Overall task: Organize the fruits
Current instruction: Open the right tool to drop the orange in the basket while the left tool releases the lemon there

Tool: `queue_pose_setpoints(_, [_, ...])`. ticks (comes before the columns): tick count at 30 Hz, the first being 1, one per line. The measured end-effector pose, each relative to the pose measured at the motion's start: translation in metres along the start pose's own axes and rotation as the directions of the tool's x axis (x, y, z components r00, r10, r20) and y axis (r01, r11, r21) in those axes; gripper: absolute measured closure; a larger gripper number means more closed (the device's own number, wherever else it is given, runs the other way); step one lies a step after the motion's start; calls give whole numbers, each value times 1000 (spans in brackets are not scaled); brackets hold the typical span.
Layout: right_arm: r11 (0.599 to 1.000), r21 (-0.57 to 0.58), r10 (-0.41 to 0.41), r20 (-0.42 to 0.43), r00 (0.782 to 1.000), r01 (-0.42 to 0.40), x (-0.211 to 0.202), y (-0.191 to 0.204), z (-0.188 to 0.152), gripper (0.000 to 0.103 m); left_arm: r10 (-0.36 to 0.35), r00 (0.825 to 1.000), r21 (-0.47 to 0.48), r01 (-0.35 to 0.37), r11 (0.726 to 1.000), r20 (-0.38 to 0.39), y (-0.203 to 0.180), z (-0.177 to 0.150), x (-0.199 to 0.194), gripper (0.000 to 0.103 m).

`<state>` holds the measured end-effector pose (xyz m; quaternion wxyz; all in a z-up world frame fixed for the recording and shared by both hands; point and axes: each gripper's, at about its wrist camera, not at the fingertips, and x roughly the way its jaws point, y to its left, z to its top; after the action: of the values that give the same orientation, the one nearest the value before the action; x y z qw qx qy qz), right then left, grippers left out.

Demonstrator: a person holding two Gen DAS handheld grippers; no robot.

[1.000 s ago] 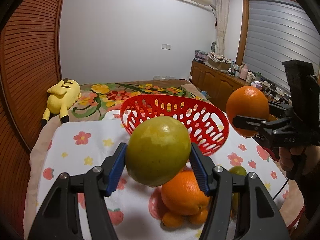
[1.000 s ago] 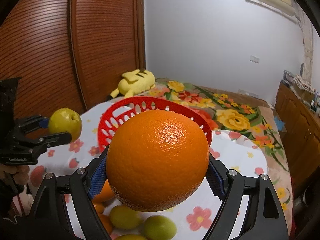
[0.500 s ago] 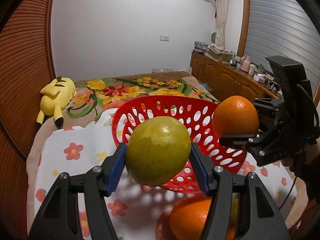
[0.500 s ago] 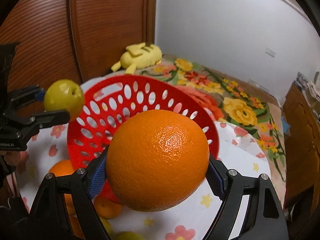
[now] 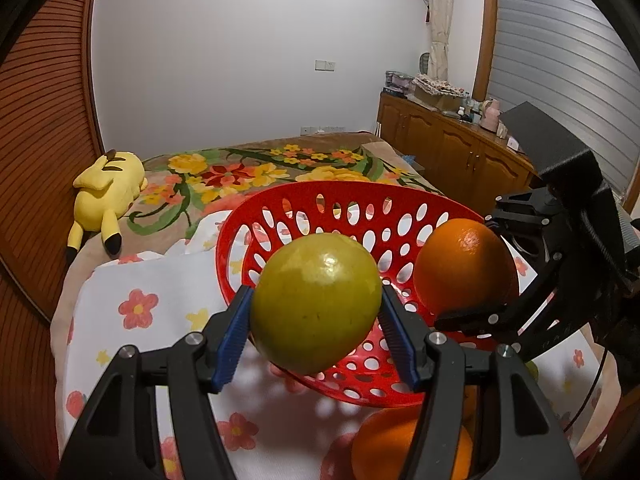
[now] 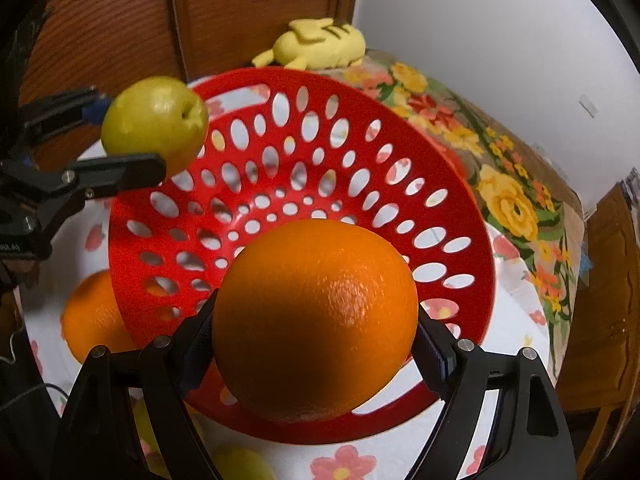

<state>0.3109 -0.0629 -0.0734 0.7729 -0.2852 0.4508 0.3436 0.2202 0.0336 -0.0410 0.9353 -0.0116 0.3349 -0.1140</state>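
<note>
My left gripper [image 5: 316,324] is shut on a yellow-green fruit [image 5: 316,300] and holds it over the near rim of the red perforated basket [image 5: 344,208]. My right gripper [image 6: 314,346] is shut on a large orange [image 6: 316,320] over the basket's [image 6: 280,184] near rim. Each gripper shows in the other's view: the orange [image 5: 464,268] at right, the green fruit [image 6: 154,120] at upper left. Another orange [image 5: 396,448] lies on the cloth beside the basket, also in the right wrist view [image 6: 96,320]. No fruit is seen inside the basket.
The basket stands on a white flowered cloth [image 5: 160,292]. A yellow-green fruit [image 6: 244,464] lies on the cloth near me. A yellow plush toy [image 5: 106,188] lies on the floral bed behind. Wooden cabinets [image 5: 452,152] stand at right, a slatted wardrobe [image 5: 36,120] at left.
Both grippers have moved forward and inward with their fruits, from beside the basket to over its rim. The basket looms larger in both views.
</note>
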Motion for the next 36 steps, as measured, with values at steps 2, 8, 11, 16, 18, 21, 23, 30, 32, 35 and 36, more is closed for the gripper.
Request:
queue_pose_setpoints(2, [1000,-14,-9,-17,1000,8,2,2,1,17,1,1000,-2,-1,1000,-2,1,0,1,42])
queue_pose_setpoints(8, [998,-54,-23,-70,997,19,15,10,5,17,3,1000,-1,-3,1000,-9,-1,1,5,42])
queue_pose_setpoints(11, [999,-47,-13,-101,995,8,24,10,8,17,0,1000,-3,0,1000,-15,1,0,7,42])
queue_pose_setpoints(16, [999,-37,-9,-88,996,6,22,9,15,18,-3,1000,-5,3,1000,-15,2,2,9,42])
queue_pose_setpoints(18, [1000,-15,5,-66,998,-6,16,6,20,17,-2,1000,-5,2,1000,-19,3,2,11,42])
queue_pose_setpoints(21, [1000,-8,8,-42,999,-8,8,3,25,17,-4,1000,-4,4,1000,-24,3,2,13,42])
queue_pose_setpoints(23, [1000,0,5,-33,999,-5,5,2,23,17,-7,1000,2,7,1000,-28,2,2,14,42])
queue_pose_setpoints(30, [999,50,9,4,1000,-9,-8,-4,14,17,-11,998,16,12,1000,-56,-6,0,19,41])
queue_pose_setpoints(32, [998,60,7,15,1000,-8,-14,-5,11,17,-11,998,13,12,1000,-64,-7,-1,20,41])
queue_pose_setpoints(35, [997,77,0,35,999,-3,-24,-7,6,17,-16,999,14,16,1000,-37,-10,1,13,37])
queue_pose_setpoints(36, [996,84,-1,45,999,-3,-29,-8,4,17,-16,999,14,16,1000,-29,-11,1,10,37])
